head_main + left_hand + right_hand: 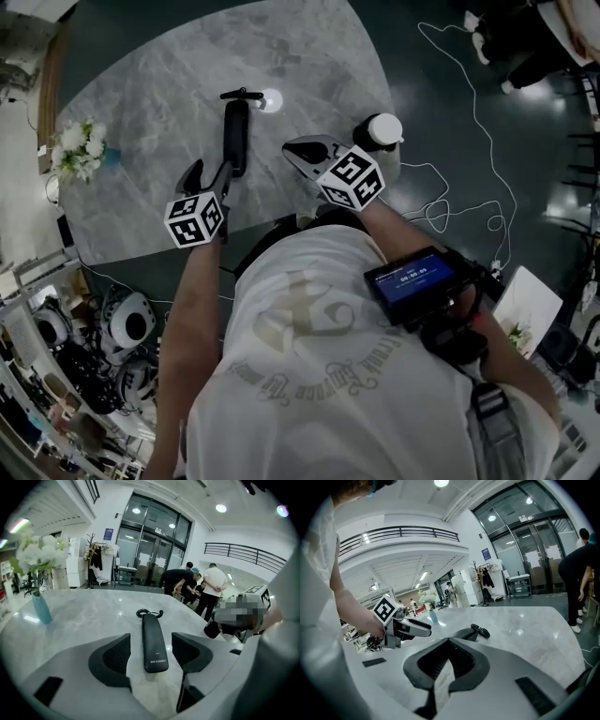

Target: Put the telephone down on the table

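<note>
The left gripper (151, 641) has its jaws spread wide, one on each side of the near end of the telephone (153, 641). There is a gap on both sides, so neither pad touches it. The black handset lies flat on the grey marble table (159, 84), pointing away from the person, with its coiled cord (150, 613) bunched at the far end. The right gripper (449, 641) hovers just to the right of the handset with its jaw tips together and nothing between them. Further right on the table stands a dark cup with a white lid (380, 131), closed, so its contents cannot be seen. A blue vase (41, 607) near the table's left edge holds white flowers (77, 142), well away from the handset. A white cable (480, 122) trails across the dark floor beyond the table.
</note>
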Motion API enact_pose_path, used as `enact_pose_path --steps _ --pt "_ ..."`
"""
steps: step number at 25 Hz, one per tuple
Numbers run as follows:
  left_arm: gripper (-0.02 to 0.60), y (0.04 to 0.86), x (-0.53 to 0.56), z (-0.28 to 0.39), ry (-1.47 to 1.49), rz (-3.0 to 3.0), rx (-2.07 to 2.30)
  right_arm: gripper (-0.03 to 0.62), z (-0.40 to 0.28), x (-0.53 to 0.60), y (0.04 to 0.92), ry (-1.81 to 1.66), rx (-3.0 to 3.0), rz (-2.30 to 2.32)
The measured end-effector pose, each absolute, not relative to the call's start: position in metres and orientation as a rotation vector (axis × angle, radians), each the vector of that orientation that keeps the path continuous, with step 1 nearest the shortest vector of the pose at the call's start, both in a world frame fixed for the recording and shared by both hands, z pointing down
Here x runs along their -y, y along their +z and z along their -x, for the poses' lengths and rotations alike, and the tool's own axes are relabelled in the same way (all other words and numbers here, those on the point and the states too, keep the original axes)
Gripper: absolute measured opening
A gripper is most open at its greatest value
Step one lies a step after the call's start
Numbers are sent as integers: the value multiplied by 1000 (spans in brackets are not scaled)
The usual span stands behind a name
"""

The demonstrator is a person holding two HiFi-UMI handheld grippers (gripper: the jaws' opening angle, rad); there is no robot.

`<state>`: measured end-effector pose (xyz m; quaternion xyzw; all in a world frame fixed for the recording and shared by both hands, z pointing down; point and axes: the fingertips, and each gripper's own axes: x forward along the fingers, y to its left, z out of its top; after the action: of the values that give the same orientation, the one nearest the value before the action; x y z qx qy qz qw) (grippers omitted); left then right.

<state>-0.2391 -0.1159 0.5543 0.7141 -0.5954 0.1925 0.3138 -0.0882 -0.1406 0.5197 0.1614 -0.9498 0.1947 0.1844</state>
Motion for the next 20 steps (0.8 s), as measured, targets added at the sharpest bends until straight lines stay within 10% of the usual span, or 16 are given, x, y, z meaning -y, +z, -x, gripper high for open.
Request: enact_pose_path --steps 13,20 --pt "26 503 35 232 335 -2014 1580 15 106 92 465 439 2754 -398" --pt "12 492 -8 218 293 -2088 1555 15 105 53 453 398 2807 -331"
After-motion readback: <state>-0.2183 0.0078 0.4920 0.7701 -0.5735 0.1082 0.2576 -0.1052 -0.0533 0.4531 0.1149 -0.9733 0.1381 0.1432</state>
